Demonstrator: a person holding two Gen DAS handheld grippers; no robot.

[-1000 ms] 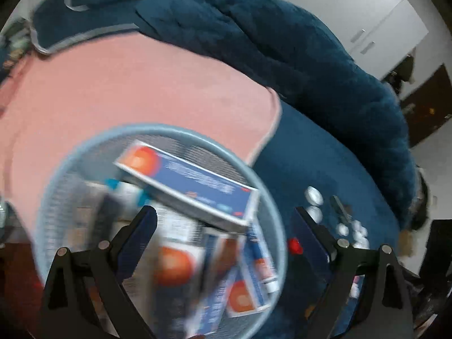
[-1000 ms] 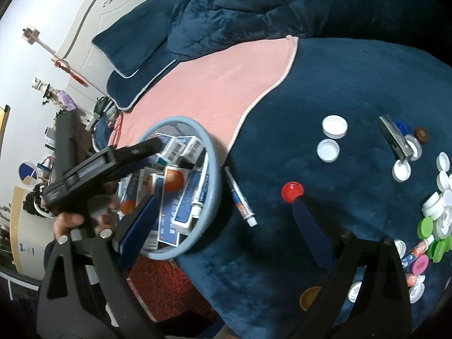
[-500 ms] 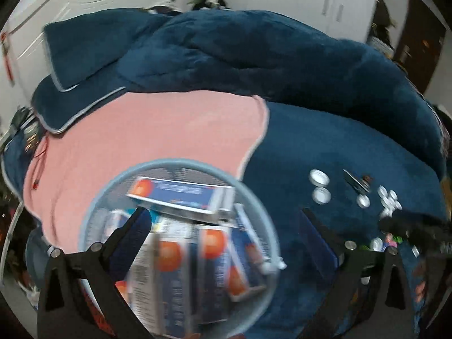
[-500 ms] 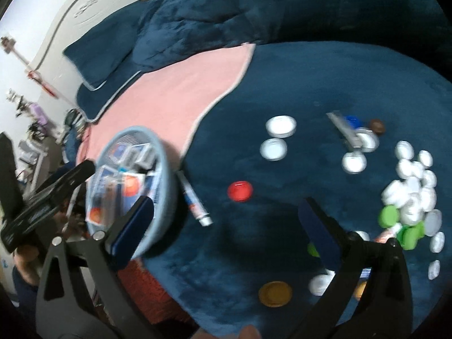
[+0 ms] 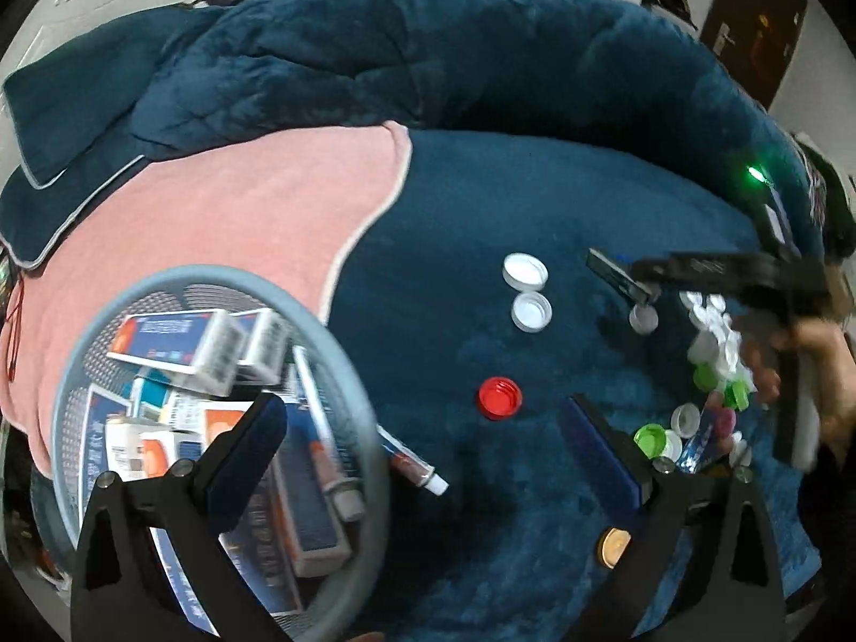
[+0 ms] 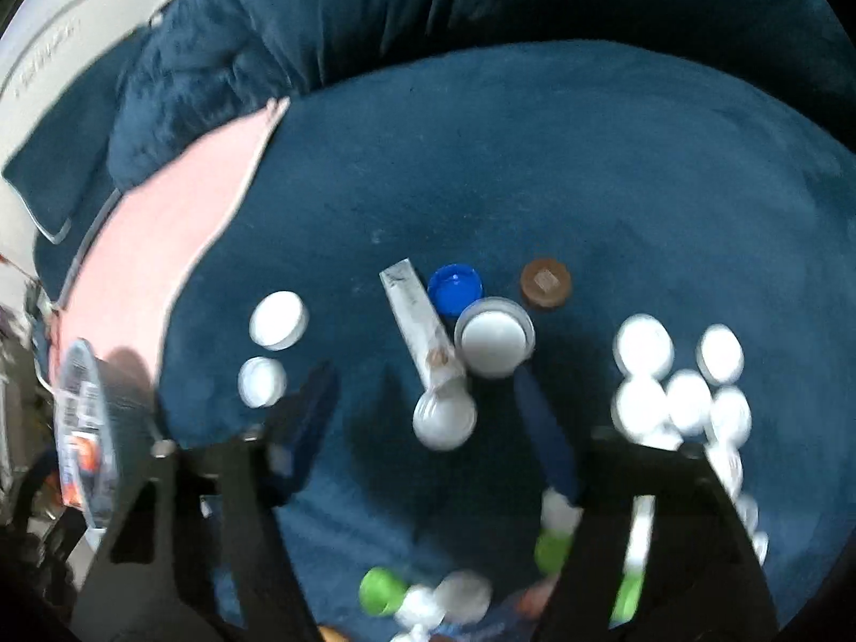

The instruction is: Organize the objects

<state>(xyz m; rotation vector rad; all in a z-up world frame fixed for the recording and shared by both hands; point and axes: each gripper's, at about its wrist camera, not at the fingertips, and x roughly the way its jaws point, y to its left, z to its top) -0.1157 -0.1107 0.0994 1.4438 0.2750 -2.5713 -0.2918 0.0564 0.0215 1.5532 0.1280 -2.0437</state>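
Blue cap (image 6: 455,289) only in right view; both claws apart, empty.

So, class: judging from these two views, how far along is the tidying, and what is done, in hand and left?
Done: medicine boxes fill the mesh basket.
In hand: nothing held; the right gripper, jaws just closing, brackets a white cap; the left gripper is open.
Left: the tube beside the basket, the red cap and other scattered caps.

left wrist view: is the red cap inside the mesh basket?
No. The red cap lies on the dark blue blanket, well clear of the mesh basket's rim.
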